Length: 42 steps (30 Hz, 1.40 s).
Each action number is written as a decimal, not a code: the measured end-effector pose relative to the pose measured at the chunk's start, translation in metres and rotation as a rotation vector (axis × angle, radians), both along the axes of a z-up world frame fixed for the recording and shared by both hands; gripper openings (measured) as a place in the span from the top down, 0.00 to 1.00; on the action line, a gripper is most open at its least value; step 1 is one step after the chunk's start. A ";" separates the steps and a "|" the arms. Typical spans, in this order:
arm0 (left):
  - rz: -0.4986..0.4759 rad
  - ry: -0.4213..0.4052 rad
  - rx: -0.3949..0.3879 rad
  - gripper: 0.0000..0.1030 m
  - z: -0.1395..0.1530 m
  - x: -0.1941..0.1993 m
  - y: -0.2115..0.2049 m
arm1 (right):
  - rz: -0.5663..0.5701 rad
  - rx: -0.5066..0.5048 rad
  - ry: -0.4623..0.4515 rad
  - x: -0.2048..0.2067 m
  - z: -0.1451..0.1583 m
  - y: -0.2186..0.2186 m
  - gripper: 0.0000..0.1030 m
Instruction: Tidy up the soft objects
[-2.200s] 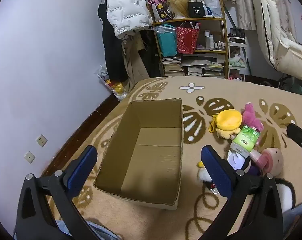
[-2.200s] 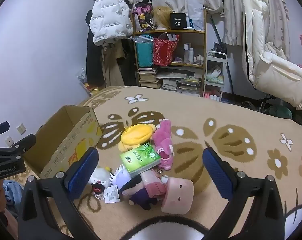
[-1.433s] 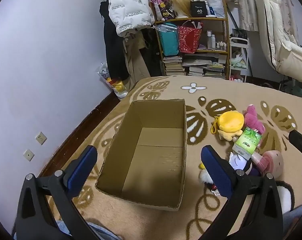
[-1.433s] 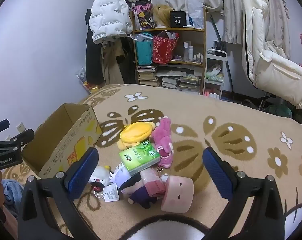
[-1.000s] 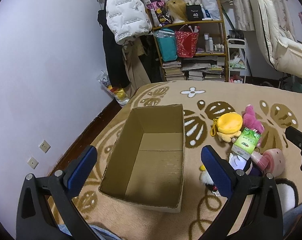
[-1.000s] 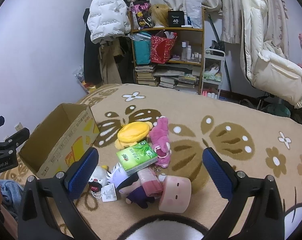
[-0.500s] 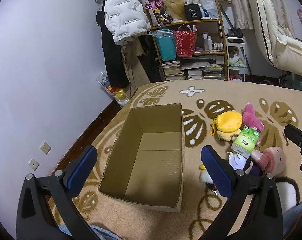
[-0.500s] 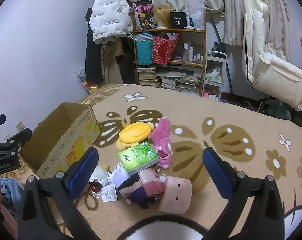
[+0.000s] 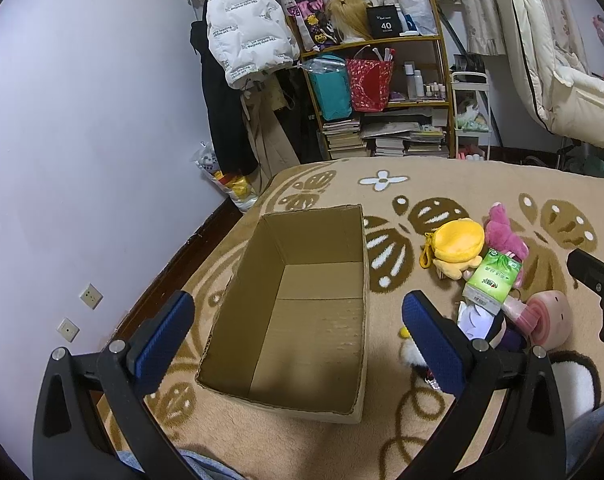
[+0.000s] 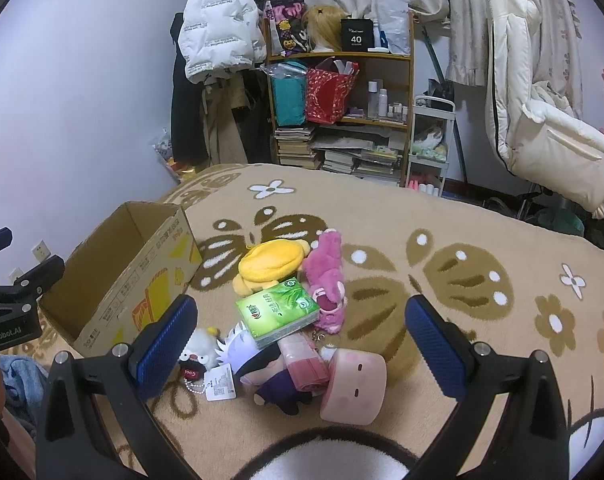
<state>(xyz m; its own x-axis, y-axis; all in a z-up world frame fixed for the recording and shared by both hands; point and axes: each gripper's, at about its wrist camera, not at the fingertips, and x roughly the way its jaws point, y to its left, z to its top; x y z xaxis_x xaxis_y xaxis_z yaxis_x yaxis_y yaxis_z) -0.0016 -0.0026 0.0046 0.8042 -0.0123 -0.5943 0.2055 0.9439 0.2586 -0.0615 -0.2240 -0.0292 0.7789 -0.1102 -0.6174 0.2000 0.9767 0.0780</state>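
Observation:
An empty open cardboard box (image 9: 302, 404) (image 10: 114, 280) stands on the patterned rug. Right of it lies a pile of soft things: a yellow plush (image 10: 272, 264) (image 9: 458, 242), a pink plush (image 10: 326, 276) (image 9: 502, 232), a green tissue pack (image 10: 278, 310) (image 9: 492, 276), a white-haired doll (image 10: 262, 368), a small white plush (image 10: 200, 350) and a pink cube plush (image 10: 354, 386) (image 9: 548, 316). My left gripper (image 9: 298, 336) is open and empty above the box. My right gripper (image 10: 300, 340) is open and empty above the pile.
A cluttered shelf (image 10: 342, 112) with bags and books stands at the back wall, with hanging coats (image 10: 218, 44) left of it. A cream duvet (image 10: 542, 136) hangs at the right. The purple wall (image 9: 82, 160) runs close along the box's left side.
Both grippers have drifted only slightly; the views shift a little. Nothing was taken hold of and no object has moved.

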 end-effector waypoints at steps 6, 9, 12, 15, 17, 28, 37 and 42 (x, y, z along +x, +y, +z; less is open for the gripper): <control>0.004 -0.005 0.000 0.00 -0.001 0.000 -0.001 | 0.000 0.000 0.004 0.000 -0.001 -0.003 0.00; 0.003 -0.005 0.001 0.01 -0.001 0.000 -0.001 | 0.001 0.000 0.007 0.000 -0.002 -0.003 0.00; 0.003 -0.008 0.003 0.01 -0.001 0.000 -0.001 | 0.005 0.000 0.011 -0.001 -0.002 -0.004 0.00; 0.002 -0.005 0.003 0.01 -0.001 0.000 -0.001 | 0.005 0.000 0.010 0.000 -0.002 -0.004 0.00; 0.000 -0.003 0.006 0.00 -0.004 0.000 -0.002 | 0.002 -0.001 0.011 0.000 -0.002 -0.004 0.00; -0.003 0.004 0.016 0.00 -0.008 0.001 -0.003 | 0.004 -0.001 0.012 0.000 -0.002 -0.003 0.00; -0.017 0.023 0.023 0.01 -0.013 0.001 -0.008 | 0.007 0.002 0.020 0.001 -0.006 -0.003 0.00; -0.037 0.052 0.028 0.01 -0.018 0.001 -0.016 | -0.006 0.025 0.045 0.004 -0.013 -0.009 0.00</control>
<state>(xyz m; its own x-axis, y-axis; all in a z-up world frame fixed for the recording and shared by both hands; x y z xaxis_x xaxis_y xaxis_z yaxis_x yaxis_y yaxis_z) -0.0001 -0.0190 -0.0138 0.7715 -0.0249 -0.6357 0.2543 0.9280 0.2724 -0.0572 -0.2326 -0.0420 0.7494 -0.0990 -0.6547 0.2099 0.9733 0.0930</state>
